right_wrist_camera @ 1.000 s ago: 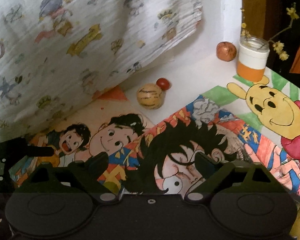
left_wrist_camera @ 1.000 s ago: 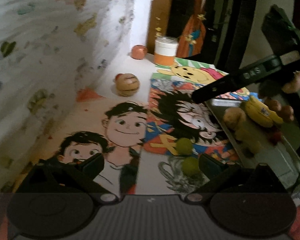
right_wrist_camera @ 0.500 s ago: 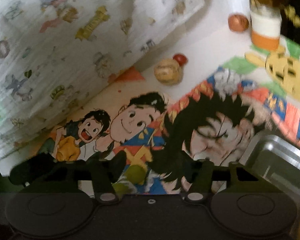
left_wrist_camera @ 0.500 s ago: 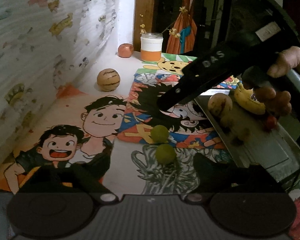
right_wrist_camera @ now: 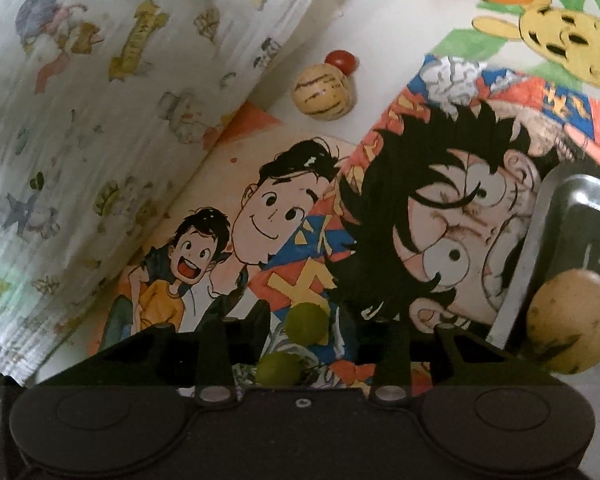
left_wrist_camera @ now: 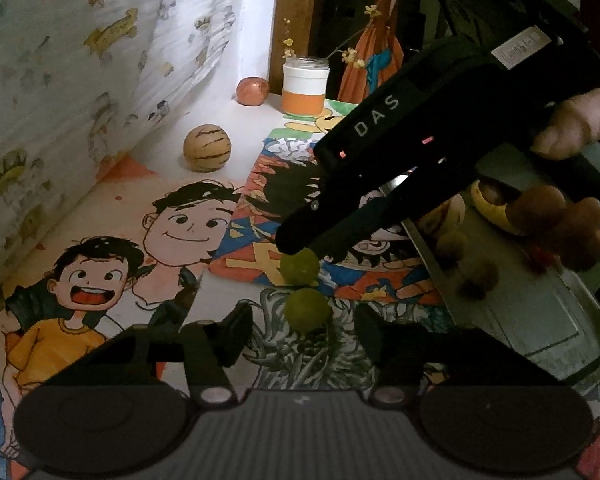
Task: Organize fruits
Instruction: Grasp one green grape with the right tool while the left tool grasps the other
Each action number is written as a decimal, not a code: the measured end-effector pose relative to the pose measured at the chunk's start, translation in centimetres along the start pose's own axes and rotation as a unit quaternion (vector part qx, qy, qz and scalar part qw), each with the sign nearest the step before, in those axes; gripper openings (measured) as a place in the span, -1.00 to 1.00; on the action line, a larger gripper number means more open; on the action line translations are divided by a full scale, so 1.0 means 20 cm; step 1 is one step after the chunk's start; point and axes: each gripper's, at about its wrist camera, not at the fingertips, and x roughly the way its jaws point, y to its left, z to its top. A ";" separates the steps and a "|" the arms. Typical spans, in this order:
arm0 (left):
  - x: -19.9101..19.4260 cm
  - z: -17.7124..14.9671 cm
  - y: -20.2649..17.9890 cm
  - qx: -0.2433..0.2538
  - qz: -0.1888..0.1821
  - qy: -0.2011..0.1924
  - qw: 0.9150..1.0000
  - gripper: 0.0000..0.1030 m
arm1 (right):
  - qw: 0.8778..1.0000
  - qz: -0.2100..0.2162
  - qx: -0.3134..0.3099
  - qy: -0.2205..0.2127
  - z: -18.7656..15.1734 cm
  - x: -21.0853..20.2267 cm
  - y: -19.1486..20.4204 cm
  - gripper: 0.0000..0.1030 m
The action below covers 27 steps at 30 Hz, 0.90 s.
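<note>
Two green fruits lie on the cartoon-printed tablecloth [left_wrist_camera: 100, 264], just left of the metal tray [left_wrist_camera: 540, 320]. The nearer green fruit [left_wrist_camera: 306, 310] is flanked by the left gripper [left_wrist_camera: 300, 332], whose jaws have just been closing without pressing it. The farther green fruit [right_wrist_camera: 306, 324] sits between the right gripper [right_wrist_camera: 306, 336] jaws, also just closing, contact unclear.

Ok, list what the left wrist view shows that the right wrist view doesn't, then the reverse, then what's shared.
Left wrist only: the right gripper from outside, jaws just closing with a green fruit between them, the hand holding it, and a banana in the tray. Right wrist only: a small red fruit behind the striped fruit. Both: that green fruit, a second green fruit, the striped fruit, the orange-banded jar, the tray, the cartoon mats.
</note>
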 end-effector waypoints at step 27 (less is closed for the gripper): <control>0.04 0.01 0.01 -0.017 -0.004 0.005 1.000 -0.47 | 1.000 0.003 0.030 0.001 -0.02 0.06 -0.03 -0.46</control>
